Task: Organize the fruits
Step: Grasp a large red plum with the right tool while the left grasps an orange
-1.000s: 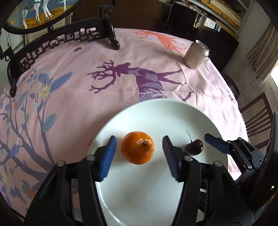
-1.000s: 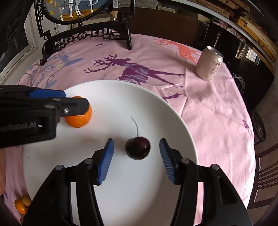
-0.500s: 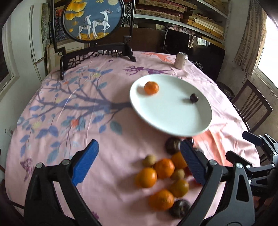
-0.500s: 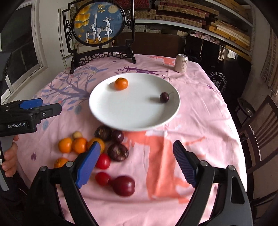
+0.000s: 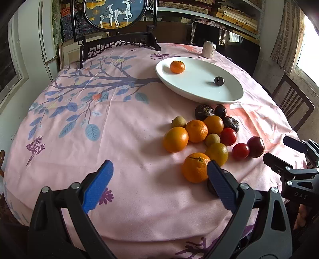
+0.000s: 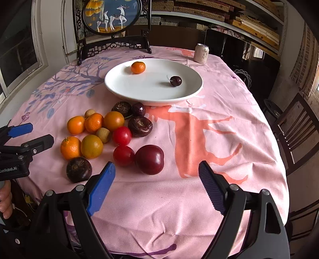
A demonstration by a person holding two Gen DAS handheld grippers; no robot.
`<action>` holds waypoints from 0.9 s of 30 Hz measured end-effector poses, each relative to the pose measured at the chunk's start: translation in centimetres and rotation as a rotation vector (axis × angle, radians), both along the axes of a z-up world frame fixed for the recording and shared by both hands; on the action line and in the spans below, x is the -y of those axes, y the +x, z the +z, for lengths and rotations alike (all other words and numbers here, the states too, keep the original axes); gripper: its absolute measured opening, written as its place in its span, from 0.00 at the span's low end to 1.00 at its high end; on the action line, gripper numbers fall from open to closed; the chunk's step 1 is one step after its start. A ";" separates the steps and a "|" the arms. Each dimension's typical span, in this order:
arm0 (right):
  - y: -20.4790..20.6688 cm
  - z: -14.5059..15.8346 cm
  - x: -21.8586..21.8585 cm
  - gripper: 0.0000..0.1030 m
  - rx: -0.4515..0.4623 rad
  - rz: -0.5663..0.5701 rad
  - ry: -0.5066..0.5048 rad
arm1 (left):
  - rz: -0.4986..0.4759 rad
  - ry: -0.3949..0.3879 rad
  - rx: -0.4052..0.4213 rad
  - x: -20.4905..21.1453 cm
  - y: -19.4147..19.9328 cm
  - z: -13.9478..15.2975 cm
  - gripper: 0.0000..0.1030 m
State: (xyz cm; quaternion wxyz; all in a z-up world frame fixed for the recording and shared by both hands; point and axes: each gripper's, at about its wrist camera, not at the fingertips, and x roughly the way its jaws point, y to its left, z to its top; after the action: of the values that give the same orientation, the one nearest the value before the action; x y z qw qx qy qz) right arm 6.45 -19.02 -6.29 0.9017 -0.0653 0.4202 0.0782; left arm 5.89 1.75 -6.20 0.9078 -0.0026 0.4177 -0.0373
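Note:
A white plate [image 6: 189,88] [image 5: 229,93] lies mid-table and holds a mandarin [image 6: 138,67] [image 5: 177,67] and a dark cherry [image 6: 175,81] [image 5: 219,81]. A loose heap of fruit lies in front of it: several oranges [image 6: 91,146] [image 5: 175,139], red tomatoes [image 6: 122,135], a dark red plum [image 6: 149,159], dark brown fruits [image 6: 79,169] and small tan ones. My left gripper [image 5: 159,185] is open and empty, near the table's front edge, left of the nearest orange [image 5: 195,167]. My right gripper [image 6: 156,185] is open and empty, just in front of the plum.
A drink can [image 6: 201,53] stands at the far right of the pink tablecloth. A dark carved stand with a round deer picture [image 6: 111,18] stands at the back. A wooden chair [image 6: 295,129] is at the right of the table.
Both grippers have drawn back from the plate to the table's front edge and opened wider. The mandarin and cherry stay on the plate. The fruit heap has come into view.

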 end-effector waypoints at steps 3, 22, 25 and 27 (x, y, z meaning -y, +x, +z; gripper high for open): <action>0.4 -1.0 0.2 0.83 -0.021 0.000 -0.011 | -0.001 0.027 -0.019 0.0 0.0 -0.5 0.94; 1.8 -2.2 1.1 0.37 -0.050 0.054 0.099 | -0.072 0.091 -0.117 2.5 1.2 -4.3 0.94; 1.0 -1.6 1.9 0.37 -0.038 0.036 0.106 | -0.094 0.046 -0.131 3.1 2.1 -4.3 0.92; 0.7 -1.2 2.1 0.37 -0.030 0.034 0.116 | -0.113 0.043 -0.125 3.8 2.4 -4.4 0.87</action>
State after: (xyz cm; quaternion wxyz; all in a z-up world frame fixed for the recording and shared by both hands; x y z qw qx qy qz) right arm 7.11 -21.16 -7.54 0.8961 -0.0190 0.4273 0.1189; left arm 8.32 -2.09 -10.55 0.8763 0.0382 0.4738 -0.0791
